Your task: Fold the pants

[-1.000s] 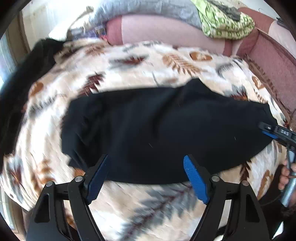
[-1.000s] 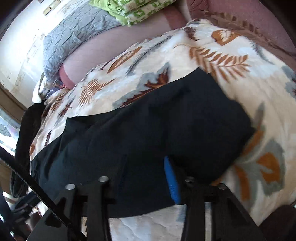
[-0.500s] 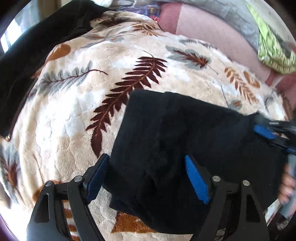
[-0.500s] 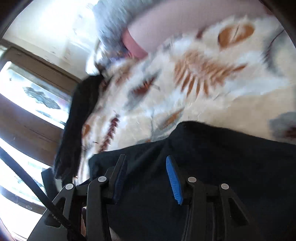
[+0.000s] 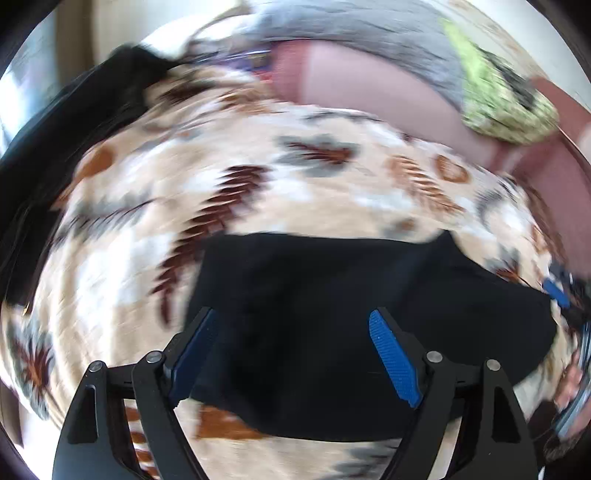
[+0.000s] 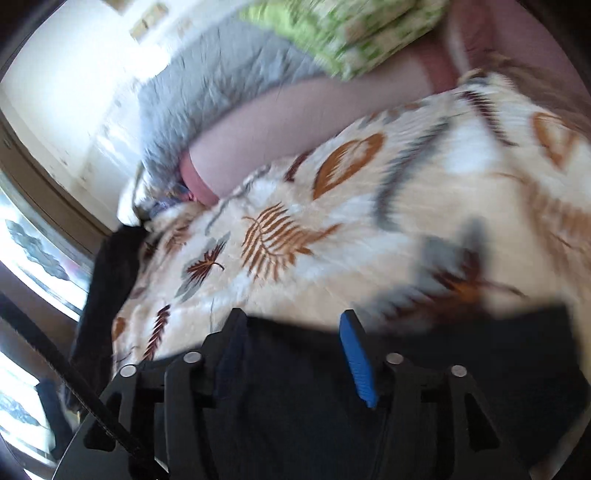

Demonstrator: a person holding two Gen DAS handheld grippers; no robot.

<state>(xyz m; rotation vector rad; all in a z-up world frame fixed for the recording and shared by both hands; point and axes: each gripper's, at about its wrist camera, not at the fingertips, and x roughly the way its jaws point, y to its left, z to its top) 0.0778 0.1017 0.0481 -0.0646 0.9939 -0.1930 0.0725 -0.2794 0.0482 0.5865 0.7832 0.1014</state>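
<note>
I see black pants (image 5: 351, 325) between my left gripper's (image 5: 295, 354) parted jaws; right gripper (image 6: 295, 350) likewise parted; leaf-print blanket (image 5: 295, 192) beyond, green pillow (image 6: 343, 33) farther.

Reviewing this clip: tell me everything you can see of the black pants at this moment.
The black pants look like soft, plain dark fabric, already folded into a compact, roughly rectangular bundle lying flat on the leaf-print blanket. No waistband, pockets or seams can be made out; both views are motion-blurred. The left gripper is open with the bundle between its blue pads. The right gripper is open at the far edge; contact is unclear for both.
</note>
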